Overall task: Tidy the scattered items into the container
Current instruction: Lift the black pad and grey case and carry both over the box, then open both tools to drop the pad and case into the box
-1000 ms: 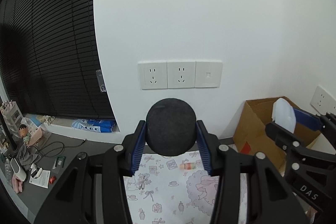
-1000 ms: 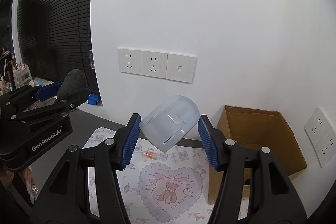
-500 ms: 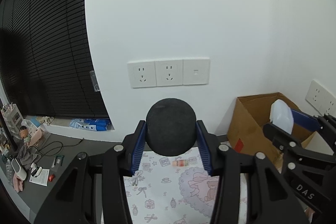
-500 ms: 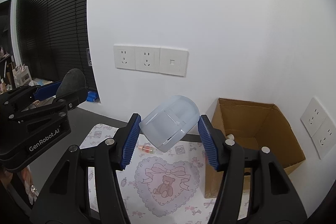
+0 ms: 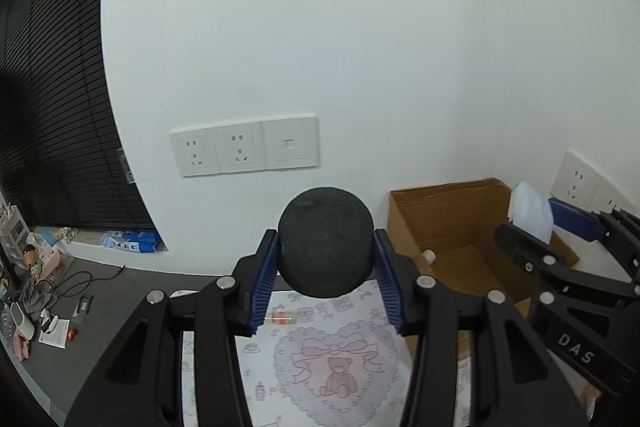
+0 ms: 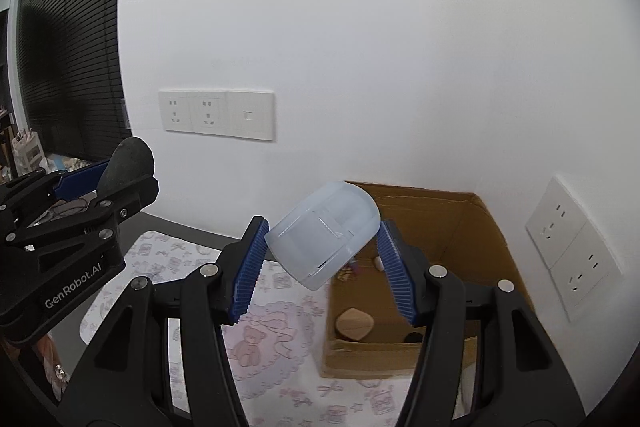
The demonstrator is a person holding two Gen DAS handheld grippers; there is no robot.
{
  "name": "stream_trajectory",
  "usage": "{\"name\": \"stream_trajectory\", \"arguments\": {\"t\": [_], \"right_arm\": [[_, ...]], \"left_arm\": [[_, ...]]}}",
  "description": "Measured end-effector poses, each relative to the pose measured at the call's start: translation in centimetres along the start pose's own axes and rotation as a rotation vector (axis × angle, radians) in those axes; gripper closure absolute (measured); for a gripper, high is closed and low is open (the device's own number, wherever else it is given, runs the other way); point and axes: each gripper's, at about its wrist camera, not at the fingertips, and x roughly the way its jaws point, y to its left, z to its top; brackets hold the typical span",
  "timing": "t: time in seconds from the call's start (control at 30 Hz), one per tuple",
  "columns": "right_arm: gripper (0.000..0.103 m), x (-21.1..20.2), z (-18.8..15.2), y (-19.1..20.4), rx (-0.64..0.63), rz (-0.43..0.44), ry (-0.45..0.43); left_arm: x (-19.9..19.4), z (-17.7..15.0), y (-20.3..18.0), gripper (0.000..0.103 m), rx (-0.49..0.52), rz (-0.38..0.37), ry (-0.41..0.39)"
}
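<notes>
The task is sitting partway along. The box [image 6: 416, 311] at the right edge of the mat [image 6: 276, 347] is already holding a few things: a tan leaf-shaped piece [image 6: 355, 323] on its floor, a small pale item [image 6: 377, 262] and some coloured bits toward its far wall, and something dark near its front wall that is too small to tell. Two more items are riding in the grippers, and one small tube [image 5: 282, 317] is lying on the mat near its far edge, so at least three things are waiting to go in.

The left gripper [image 5: 326, 281] is clamping a black ball [image 5: 326, 241] between its blue pads, the pads pressing on both sides. It is hanging over the mat's far half, with the box off to its right and not yet under it.

The right gripper [image 6: 322, 263] is gripping a clear cap [image 6: 324, 233], tilted with its rounded end pointing up and right. The cap is sitting over the box's left wall and far-left corner, just about at the opening, so this one is looking closer to a drop than the ball. The ball's carry is needing more travel toward the right before a release would land inside.
</notes>
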Motion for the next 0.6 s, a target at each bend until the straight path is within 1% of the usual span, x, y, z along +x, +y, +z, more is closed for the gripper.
{"name": "stream_trajectory", "arguments": {"t": [0.2,0.43,0.6], "right_arm": [[0.044,0.2,-0.6,-4.4,0.014,-0.029,0.007],[0.044,1.0,-1.6,-9.3,0.039,-0.080,0.027],[0.044,1.8,-2.2,-12.4,0.062,-0.114,0.048]], "left_arm": [[1.6,0.5,-3.9,0.057,0.009,-0.033,0.007],[3.6,1.0,-8.8,0.057,0.042,-0.092,0.022],[5.2,1.3,-11.4,0.057,0.068,-0.127,0.041]]}}
